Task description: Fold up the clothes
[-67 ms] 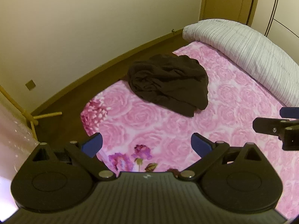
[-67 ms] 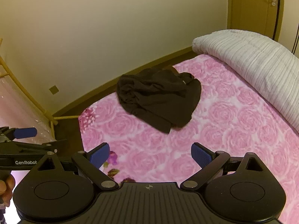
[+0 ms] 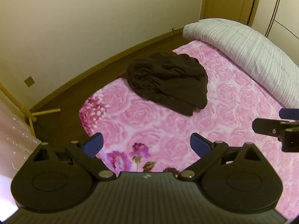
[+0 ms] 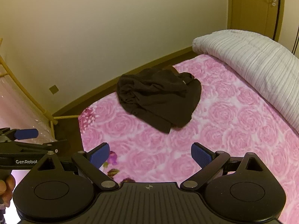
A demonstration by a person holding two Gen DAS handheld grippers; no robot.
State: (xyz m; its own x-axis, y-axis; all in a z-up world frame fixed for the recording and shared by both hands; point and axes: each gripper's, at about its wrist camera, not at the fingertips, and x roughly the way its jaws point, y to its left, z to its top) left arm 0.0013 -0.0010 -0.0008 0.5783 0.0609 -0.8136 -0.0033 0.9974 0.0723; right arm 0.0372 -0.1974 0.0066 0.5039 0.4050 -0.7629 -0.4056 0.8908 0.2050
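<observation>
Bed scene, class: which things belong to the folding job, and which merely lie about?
For the job:
dark garment
left claw, open
right claw, open

Just about:
rolled striped quilt
pink floral bedspread
door

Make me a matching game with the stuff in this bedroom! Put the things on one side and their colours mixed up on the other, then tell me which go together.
Things:
1. crumpled garment
2. bedspread with roses
3. rolled duvet
4. gripper pads

Colours:
A. blue
B. pale grey with stripes
C. dark brown
D. pink

Pairs: 1-C, 2-D, 3-B, 4-A
</observation>
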